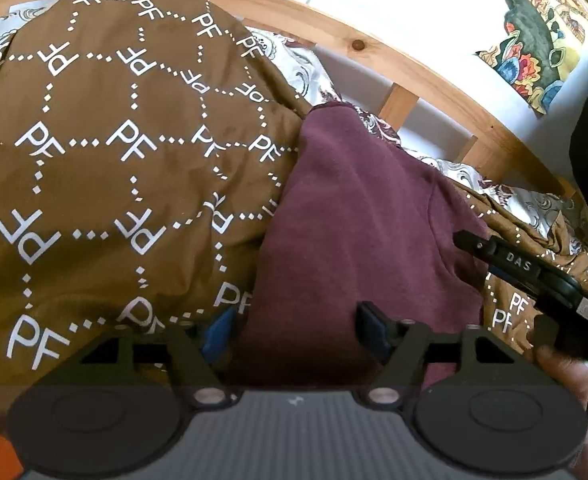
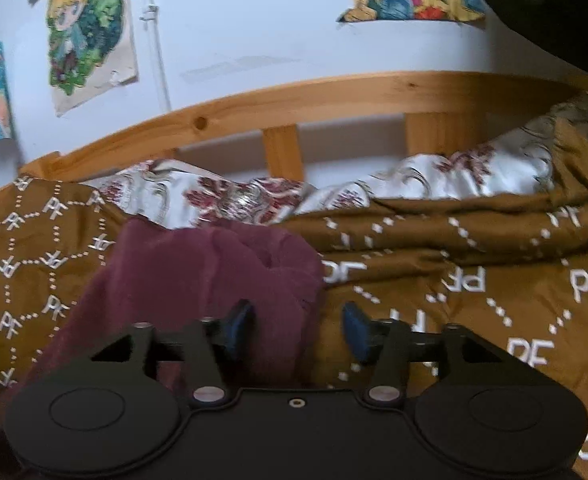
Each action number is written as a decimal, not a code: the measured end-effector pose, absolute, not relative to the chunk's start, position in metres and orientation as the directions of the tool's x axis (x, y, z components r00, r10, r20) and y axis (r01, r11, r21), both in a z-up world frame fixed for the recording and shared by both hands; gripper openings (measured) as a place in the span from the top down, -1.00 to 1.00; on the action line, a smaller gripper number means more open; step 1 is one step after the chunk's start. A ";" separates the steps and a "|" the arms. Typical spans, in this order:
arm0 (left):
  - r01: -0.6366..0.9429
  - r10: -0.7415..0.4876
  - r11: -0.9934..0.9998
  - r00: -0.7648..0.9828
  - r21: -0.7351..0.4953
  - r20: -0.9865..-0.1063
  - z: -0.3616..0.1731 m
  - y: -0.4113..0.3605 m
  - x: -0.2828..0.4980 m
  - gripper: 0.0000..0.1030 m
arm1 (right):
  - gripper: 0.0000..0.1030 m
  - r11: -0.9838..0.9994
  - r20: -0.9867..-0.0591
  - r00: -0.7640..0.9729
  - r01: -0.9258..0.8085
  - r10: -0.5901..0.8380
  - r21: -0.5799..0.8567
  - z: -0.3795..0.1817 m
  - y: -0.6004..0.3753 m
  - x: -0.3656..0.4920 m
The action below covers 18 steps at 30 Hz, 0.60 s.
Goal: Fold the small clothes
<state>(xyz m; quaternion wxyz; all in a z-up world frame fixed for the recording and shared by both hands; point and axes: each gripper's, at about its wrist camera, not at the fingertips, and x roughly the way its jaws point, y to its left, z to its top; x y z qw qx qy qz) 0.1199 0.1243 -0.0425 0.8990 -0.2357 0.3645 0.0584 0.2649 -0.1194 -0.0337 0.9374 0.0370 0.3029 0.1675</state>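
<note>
Brown bedding [image 1: 94, 184] printed with white "PF" letters and dotted diamonds covers the bed in both views; behind it runs a pale wooden bed rail [image 1: 374, 52] with short uprights, and past that a white wall [image 2: 274, 32] hung with colourful pictures [image 2: 90, 36]; a strip of white floral sheet [image 2: 230, 196] shows between the brown cover and the rail.

On the brown cover lies the maroon garment [image 1: 358, 224], rumpled and soft; from the left wrist view it fills the middle of the frame and runs from about 12 o'clock down to 6 o'clock, passing between the fingers; from the right wrist view it sits at about 10 o'clock from the tool, its bunched upper edge near the floral sheet.

Left gripper [image 1: 298, 330]: jaws spread wide, blue pads on either side of the maroon cloth; the cloth lies between them but they are not closed on it; its left finger [image 1: 218, 334] is partly tucked behind a fold of the brown cover.

Right gripper [image 2: 298, 326]: jaws also apart; the right-hand edge of the garment hangs between the fingers, close beside the left pad [image 2: 240, 320], while the right pad [image 2: 356, 330] stands over brown bedding; whether the left pad touches the cloth I cannot tell.

At 3 o'clock in the left wrist view, the right tool's black body [image 1: 534, 276] lies over the garment's edge, marked "DAS"; a hand [image 1: 570, 376] grips it at about 4 o'clock.
</note>
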 end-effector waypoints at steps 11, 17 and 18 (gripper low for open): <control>-0.290 -0.064 0.876 0.722 -0.385 -0.689 -0.041 0.128 0.117 -0.89 | -0.95 0.959 -0.578 0.767 -0.250 0.278 0.130 -0.046 -0.132 0.249; -0.281 -0.038 0.889 0.742 -0.362 -0.670 -0.027 0.123 0.113 -0.98 | -0.99 0.957 -0.543 0.789 -0.266 0.287 0.119 -0.032 -0.140 0.229; -0.278 -0.033 0.892 0.746 -0.355 -0.665 -0.024 0.121 0.112 -0.98 | -0.99 0.955 -0.534 0.793 -0.270 0.291 0.120 -0.029 -0.140 0.225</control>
